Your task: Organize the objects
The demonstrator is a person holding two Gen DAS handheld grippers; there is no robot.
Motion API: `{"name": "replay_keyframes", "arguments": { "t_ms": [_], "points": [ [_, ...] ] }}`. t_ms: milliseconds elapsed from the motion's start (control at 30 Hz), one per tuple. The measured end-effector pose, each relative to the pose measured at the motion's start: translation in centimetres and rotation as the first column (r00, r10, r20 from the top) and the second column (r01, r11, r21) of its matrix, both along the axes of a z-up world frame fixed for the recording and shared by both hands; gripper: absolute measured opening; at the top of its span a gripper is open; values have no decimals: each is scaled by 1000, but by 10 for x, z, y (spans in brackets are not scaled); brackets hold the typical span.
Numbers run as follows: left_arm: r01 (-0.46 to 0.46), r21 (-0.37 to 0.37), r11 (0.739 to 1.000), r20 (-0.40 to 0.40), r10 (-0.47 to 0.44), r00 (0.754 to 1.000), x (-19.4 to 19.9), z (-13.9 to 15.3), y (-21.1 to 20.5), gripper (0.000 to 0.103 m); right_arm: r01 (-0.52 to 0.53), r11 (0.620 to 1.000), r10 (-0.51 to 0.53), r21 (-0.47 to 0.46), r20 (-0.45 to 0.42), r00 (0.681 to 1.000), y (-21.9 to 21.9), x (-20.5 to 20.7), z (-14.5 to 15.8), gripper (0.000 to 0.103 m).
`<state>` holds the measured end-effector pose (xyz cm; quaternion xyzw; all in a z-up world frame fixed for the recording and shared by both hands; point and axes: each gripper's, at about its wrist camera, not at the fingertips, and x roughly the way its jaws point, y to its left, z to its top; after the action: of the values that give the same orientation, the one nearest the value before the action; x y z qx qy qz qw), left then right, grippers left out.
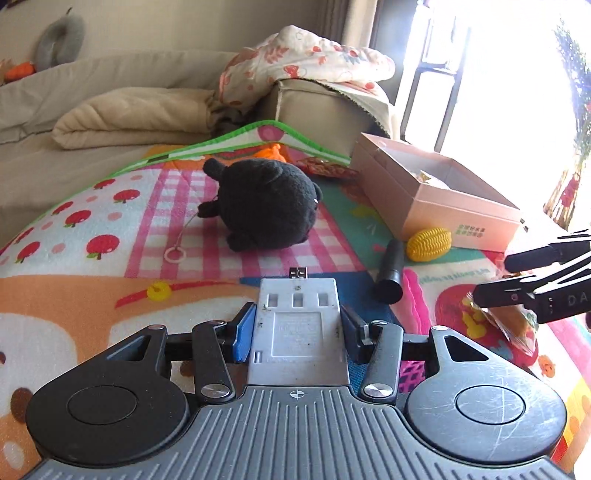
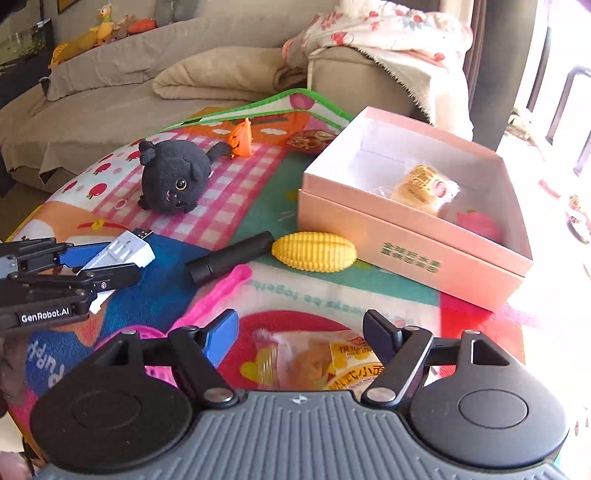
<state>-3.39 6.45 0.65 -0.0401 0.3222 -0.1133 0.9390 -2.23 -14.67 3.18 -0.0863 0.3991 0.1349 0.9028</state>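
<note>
- Your left tool (image 1: 297, 326) is gripping a flat grey-white plastic charger (image 1: 298, 328) by its long sides, metal plug pointing forward; in the right wrist view the same charger (image 2: 123, 253) is sitting between the blue pad and the black finger, just above the play mat (image 2: 332, 291).
- Your right tool (image 2: 301, 334) is standing spread wide, holding nothing, its fingers straddling a crinkly clear snack packet (image 2: 325, 363) lying on the mat.
- Open room: soft printed mat is showing between the charger and the black plush cat (image 1: 266, 201); the mat's green-bordered far edge is lying against the beige sofa (image 1: 110, 96).
- The pink cardboard box (image 2: 413, 240) is sitting to your right, lid off, square-walled, with a wrapped yellow snack (image 2: 421, 188) and a pink item inside; its near wall is facing you.
- A ribbed yellow corn toy (image 2: 314, 252) is lying just beside the box's near left corner, touching the end of a smooth black cylinder (image 2: 231, 256).
- These two are lying between your left tool and the box.
- A pink plastic piece (image 2: 221, 291) is lying just in front of the cylinder.
- An orange toy (image 2: 240, 138) and a red patterned packet (image 2: 310, 140) are resting beyond the cat, near the mat's far edge.
- A floral blanket (image 2: 388, 26) is draping over the sofa arm behind the box.
</note>
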Motion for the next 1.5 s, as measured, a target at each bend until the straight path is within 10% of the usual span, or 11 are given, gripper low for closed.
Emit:
{"name": "replay_keyframes", "arguments": {
  "t_ms": [200,600,800,1133,1500],
  "points": [
    [10,23,1000,-16,-10,1000,-11,1,-17,53,-57,997,50,52,132,990,-24,-53,18,95],
    [-37,55,998,-57,40,998,-17,8,-7,53,-285,943,285,170,22,958,55,-60,-20,99],
    [-22,144,989,-45,29,999,-29,5,-11,53,-251,964,253,89,-11,967,73,-47,-29,75],
    [27,190,981,-27,-22,999,-60,9,-27,53,-221,966,210,133,90,974,16,-97,19,75],
    [168,54,984,156,-174,972,-7,112,-94,53,-74,989,33,129,300,953,-63,-141,57,75]
  ]
}}
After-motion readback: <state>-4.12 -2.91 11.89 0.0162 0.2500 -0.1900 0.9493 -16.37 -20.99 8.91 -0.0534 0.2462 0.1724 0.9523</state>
